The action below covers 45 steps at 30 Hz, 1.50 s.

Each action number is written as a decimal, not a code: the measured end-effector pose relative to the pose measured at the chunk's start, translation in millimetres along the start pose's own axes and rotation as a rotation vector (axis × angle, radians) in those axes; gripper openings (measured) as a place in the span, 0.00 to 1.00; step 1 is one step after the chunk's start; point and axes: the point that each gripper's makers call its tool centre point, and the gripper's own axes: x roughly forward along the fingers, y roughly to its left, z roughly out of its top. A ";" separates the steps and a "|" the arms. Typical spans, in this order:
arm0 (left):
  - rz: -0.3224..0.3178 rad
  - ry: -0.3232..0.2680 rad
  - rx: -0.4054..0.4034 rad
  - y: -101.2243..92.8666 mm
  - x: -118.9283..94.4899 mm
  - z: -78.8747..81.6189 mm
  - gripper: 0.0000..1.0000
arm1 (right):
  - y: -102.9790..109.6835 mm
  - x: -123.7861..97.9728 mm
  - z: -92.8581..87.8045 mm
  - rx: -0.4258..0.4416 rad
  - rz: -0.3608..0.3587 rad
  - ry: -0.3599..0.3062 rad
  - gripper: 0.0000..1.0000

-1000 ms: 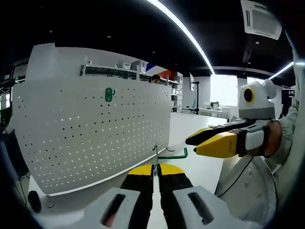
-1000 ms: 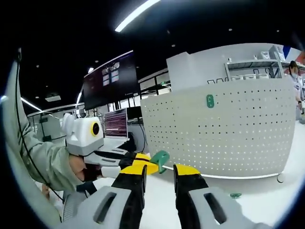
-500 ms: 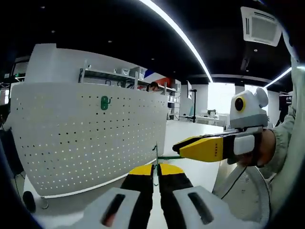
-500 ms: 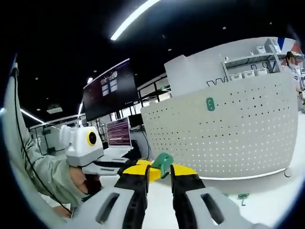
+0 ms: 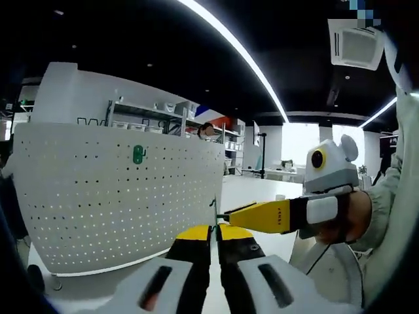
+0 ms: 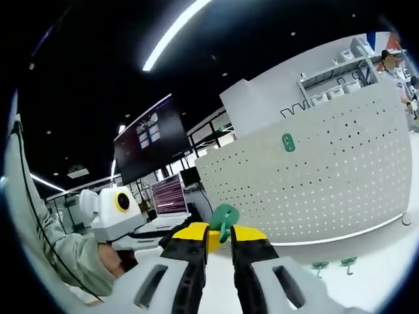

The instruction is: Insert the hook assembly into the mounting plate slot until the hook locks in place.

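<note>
In the left gripper view, the left tongs (image 5: 214, 230) rise from the bottom with their two yellow-tipped jaws pressed together on the thin metal shank of a green hook (image 5: 215, 208), which stands up just above the tips. From the right, the right tongs (image 5: 230, 215) reach in sideways, held by a hand (image 5: 347, 219), and their yellow tips meet the hook right above the left tongs. Ahead and to the left of the tongs stands one white pegboard (image 5: 98, 203), upright on the white table (image 5: 255, 190), with rows of small holes. One green plate (image 5: 139, 154) sits on the board's upper part, well above and left of the tongs

In the right gripper view, the right tongs (image 6: 215, 233) come up from the bottom with the jaws drawn in on the green head of the same hook (image 6: 222, 217), which sticks up between the tips. The yellow tip of the left tongs (image 6: 208, 237) lies just behind, touching the same spot; the person's other hand (image 6: 108, 258) and a pale sleeve (image 6: 59, 252) are to the lower left. The pegboard (image 6: 327, 176) is ahead and to the right, with the one green plate (image 6: 288, 142) high on it. Two more green hooks lie on the table (image 6: 366, 255) to the right of the tongs, one (image 6: 320, 267) beside the other (image 6: 347, 262), both apart from the board's foot
</note>
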 end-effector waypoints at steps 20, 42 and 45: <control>-0.005 -0.005 0.011 -9.2 -0.2 3.7 0.03 | 0.4 -3.5 4.6 0.036 -0.011 -0.034 0.02; 0.001 0.028 0.075 -9.2 -1.4 -0.2 0.12 | 1.9 -3.1 2.5 0.012 -0.011 -0.023 0.02; 0.004 0.027 0.073 -9.1 -1.9 0.2 0.13 | 1.9 -3.1 2.8 0.011 -0.012 -0.024 0.02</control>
